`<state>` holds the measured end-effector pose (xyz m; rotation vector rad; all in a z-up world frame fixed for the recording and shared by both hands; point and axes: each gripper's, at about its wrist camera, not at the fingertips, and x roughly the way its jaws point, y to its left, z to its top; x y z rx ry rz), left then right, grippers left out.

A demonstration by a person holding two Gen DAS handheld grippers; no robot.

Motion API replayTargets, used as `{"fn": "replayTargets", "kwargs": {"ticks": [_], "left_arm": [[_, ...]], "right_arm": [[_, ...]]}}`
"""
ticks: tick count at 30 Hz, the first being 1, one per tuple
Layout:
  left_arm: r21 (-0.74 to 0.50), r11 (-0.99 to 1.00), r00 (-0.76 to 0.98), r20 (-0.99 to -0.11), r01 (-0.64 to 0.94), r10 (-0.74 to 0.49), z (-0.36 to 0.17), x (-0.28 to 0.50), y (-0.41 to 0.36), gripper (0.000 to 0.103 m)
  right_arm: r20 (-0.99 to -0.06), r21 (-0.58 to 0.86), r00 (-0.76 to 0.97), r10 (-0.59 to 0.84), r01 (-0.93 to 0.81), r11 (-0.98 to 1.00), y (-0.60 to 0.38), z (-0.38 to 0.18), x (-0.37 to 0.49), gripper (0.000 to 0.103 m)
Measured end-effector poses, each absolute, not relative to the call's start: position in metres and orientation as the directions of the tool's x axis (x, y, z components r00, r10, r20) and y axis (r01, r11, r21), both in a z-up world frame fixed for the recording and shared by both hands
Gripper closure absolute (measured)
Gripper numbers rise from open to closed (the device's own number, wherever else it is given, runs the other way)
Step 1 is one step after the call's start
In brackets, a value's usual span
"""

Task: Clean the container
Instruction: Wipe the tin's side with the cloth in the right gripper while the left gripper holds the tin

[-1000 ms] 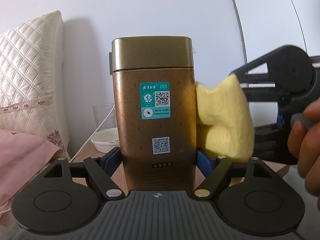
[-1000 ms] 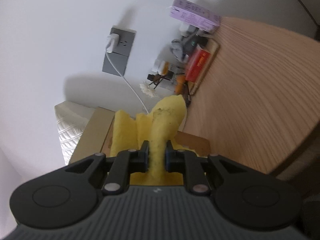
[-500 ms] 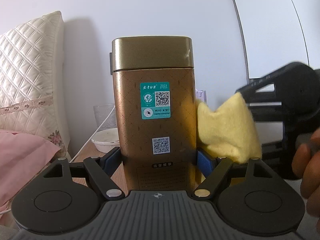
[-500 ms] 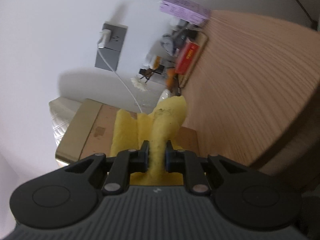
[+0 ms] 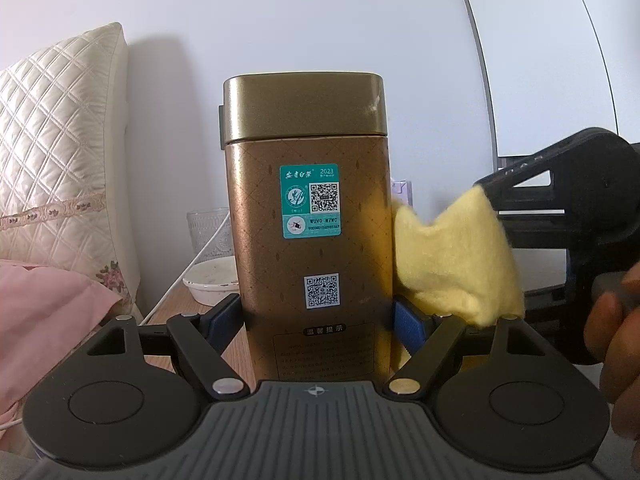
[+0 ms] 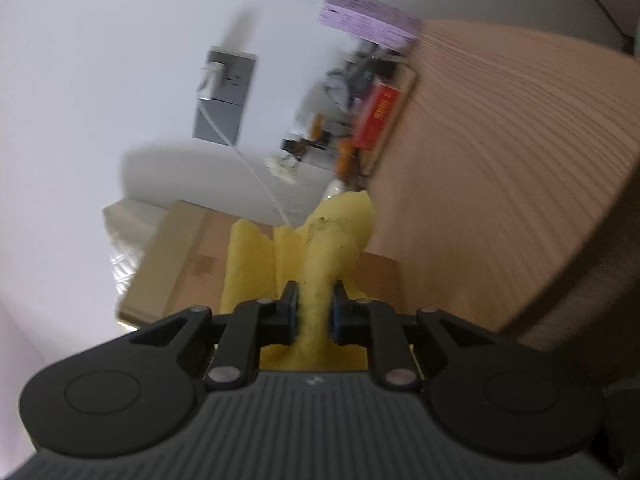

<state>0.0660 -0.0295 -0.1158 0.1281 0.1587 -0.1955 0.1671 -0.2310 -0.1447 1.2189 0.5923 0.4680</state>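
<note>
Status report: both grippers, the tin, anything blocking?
Left gripper shut on tin, upright. Right gripper shut on yellow cloth, pressed to tin's side. Nothing in the way.

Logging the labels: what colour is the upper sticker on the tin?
Teal sticker, clearest in the left wrist view.

Right gripper (image 6: 314,312) pinches a folded yellow cloth (image 6: 320,248) against the gold tin's (image 6: 188,264) side; a blurred wooden tabletop (image 6: 500,184) fills the background.

Quilted cream pillow (image 5: 56,152), glass tumbler (image 5: 208,232), white dish (image 5: 212,282), grey wall socket (image 6: 225,96).
</note>
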Motion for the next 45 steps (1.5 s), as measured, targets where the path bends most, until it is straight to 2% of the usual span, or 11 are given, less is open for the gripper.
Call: {"fn": "replayTargets", "kwargs": {"ticks": [2, 8, 16, 23, 26, 31, 34, 40, 45], "left_arm": [[0.107, 0.973, 0.968, -0.169, 0.204, -0.185, -0.116, 0.065, -0.03, 0.021], [0.112, 0.972, 0.968, -0.168, 0.206, -0.185, -0.118, 0.059, -0.034, 0.021], [0.112, 0.971, 0.968, -0.165, 0.209, -0.189, -0.118, 0.055, -0.035, 0.021], [0.114, 0.97, 0.966, -0.167, 0.216, -0.195, -0.117, 0.052, -0.035, 0.021], [0.114, 0.97, 0.967, -0.165, 0.216, -0.196, -0.118, 0.047, -0.038, 0.021], [0.114, 0.969, 0.967, -0.163, 0.217, -0.197, -0.119, 0.038, -0.041, 0.021], [0.114, 0.969, 0.967, -0.162, 0.218, -0.198, -0.119, 0.032, -0.045, 0.021], [0.111, 0.967, 0.964, -0.164, 0.229, -0.21, -0.116, 0.038, -0.041, 0.021], [0.11, 0.966, 0.962, -0.164, 0.236, -0.216, -0.115, 0.037, -0.042, 0.021]], "right_arm": [[-0.162, 0.958, 0.765, 0.624, -0.03, 0.285, -0.23, -0.139, 0.168, 0.086], [-0.064, 0.958, 0.777, 0.626, -0.129, 0.258, -0.232, -0.113, 0.17, 0.085], [-0.158, 0.961, 0.757, 0.634, -0.031, 0.276, -0.232, -0.138, 0.173, 0.085], [-0.064, 0.959, 0.771, 0.634, -0.129, 0.253, -0.233, -0.111, 0.178, 0.084], [-0.078, 0.959, 0.771, 0.632, -0.115, 0.259, -0.234, -0.115, 0.177, 0.084], [-0.165, 0.961, 0.755, 0.635, -0.021, 0.275, -0.234, -0.134, 0.175, 0.084], [-0.144, 0.961, 0.761, 0.632, -0.044, 0.272, -0.233, -0.126, 0.176, 0.084], [-0.042, 0.961, 0.774, 0.631, -0.141, 0.238, -0.235, -0.106, 0.178, 0.084], [-0.108, 0.967, 0.771, 0.627, -0.064, 0.245, -0.236, -0.126, 0.178, 0.084]]}}
